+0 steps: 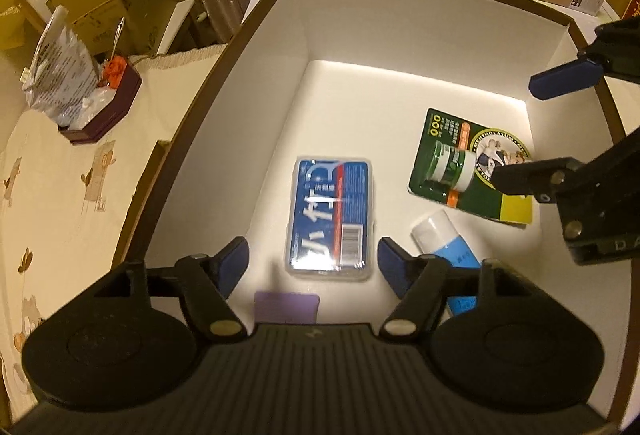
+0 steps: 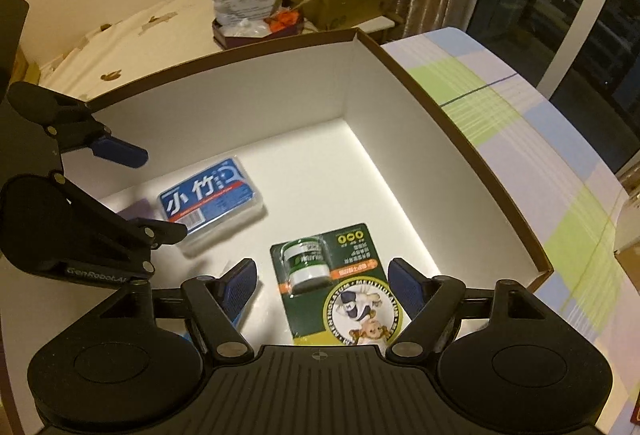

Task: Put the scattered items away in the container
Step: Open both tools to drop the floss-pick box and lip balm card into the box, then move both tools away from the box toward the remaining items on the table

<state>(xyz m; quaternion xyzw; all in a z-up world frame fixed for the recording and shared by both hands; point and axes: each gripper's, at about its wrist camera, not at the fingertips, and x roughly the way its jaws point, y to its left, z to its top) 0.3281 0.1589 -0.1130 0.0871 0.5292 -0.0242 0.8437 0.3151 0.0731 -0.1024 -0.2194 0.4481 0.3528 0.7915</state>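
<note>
The blue clear-lidded case [image 2: 210, 201] near the box's [image 2: 400, 107] left wall bears the large white characters "小竹" and a barcode. The green blister card [image 2: 344, 283] toward the right wall carries "MENTHOLATUM" around its round picture, with smaller print too fine to read. The left gripper's [image 2: 140, 191] body reads "GenRobot.AI".
</note>
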